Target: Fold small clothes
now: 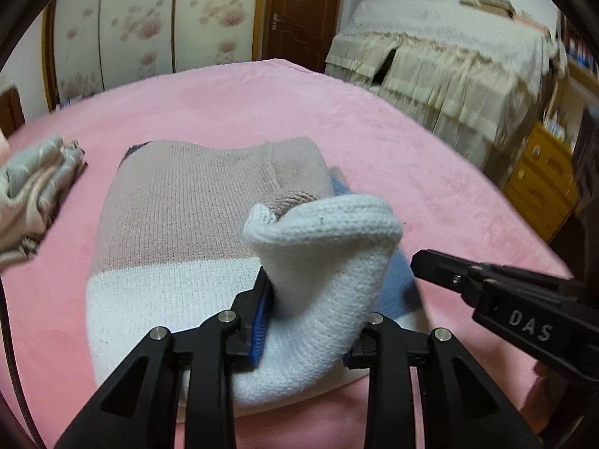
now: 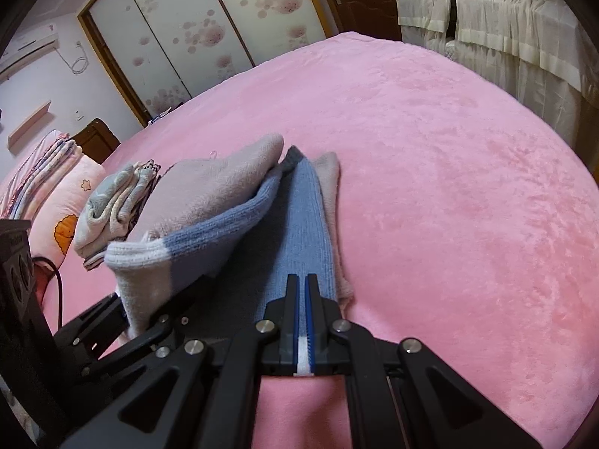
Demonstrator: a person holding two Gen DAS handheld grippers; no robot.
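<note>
A knit sweater (image 1: 168, 224) with beige, white and blue bands lies partly folded on the pink bed (image 1: 262, 104). My left gripper (image 1: 318, 292) is shut on its white sleeve cuff (image 1: 329, 232), which stands up between the fingers. In the right wrist view the same cuff (image 2: 138, 254) rises from the left gripper (image 2: 142, 299) at the left. My right gripper (image 2: 301, 278) is shut, its tips over the sweater's blue band (image 2: 303, 217). A white sliver shows between its pads; whether cloth is clamped I cannot tell. The right gripper (image 1: 415, 262) also reaches in beside the blue band.
A stack of folded clothes (image 2: 112, 202) lies left of the sweater, with pillows (image 2: 67, 220) behind it. A black cable (image 2: 56, 284) runs by the left gripper. Beyond the bed stand a cloth-covered piece of furniture (image 1: 449, 56), yellow drawers (image 1: 543, 179) and flowered wardrobe doors (image 1: 149, 18).
</note>
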